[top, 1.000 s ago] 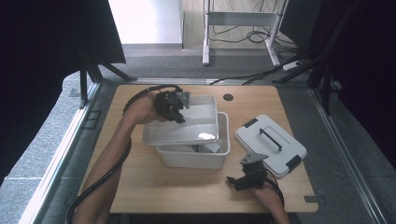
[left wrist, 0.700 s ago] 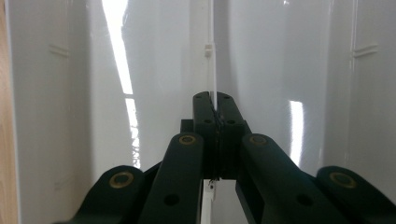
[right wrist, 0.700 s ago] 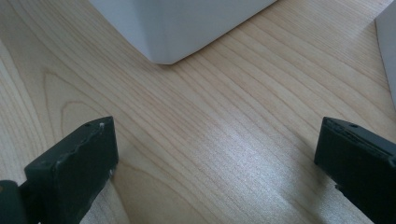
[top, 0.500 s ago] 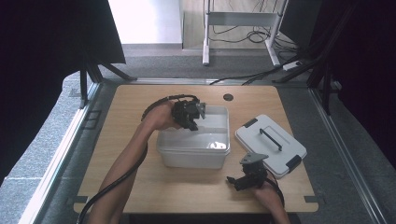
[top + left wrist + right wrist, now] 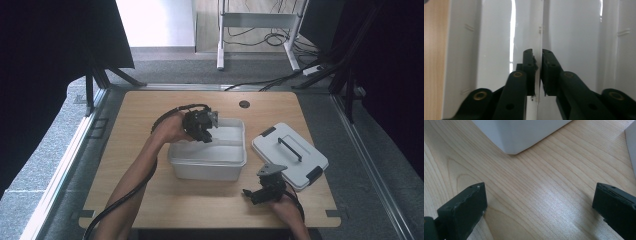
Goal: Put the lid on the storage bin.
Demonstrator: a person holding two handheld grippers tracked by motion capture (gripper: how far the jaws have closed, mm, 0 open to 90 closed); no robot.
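A white plastic bin (image 5: 207,169) stands in the middle of the wooden table. My left gripper (image 5: 206,134) reaches into its back left part, shut on the thin edge of a white insert (image 5: 231,143) that lies across the inside of the bin. In the left gripper view the jaws (image 5: 538,53) pinch this thin white edge (image 5: 537,30) from both sides. My right gripper (image 5: 253,195) rests open near the table's front edge, right of the bin. Its jaws (image 5: 540,192) stand wide apart over bare wood, with the bin's corner (image 5: 519,132) ahead of them.
The bin's white lid (image 5: 290,155), with a dark handle and dark clips, lies flat on the table to the right of the bin and just behind my right gripper. A cable hole (image 5: 244,104) sits near the table's back edge.
My left gripper has carried the white insert from above the bin, where it was tilted, down into the bin. The right gripper has stayed put.
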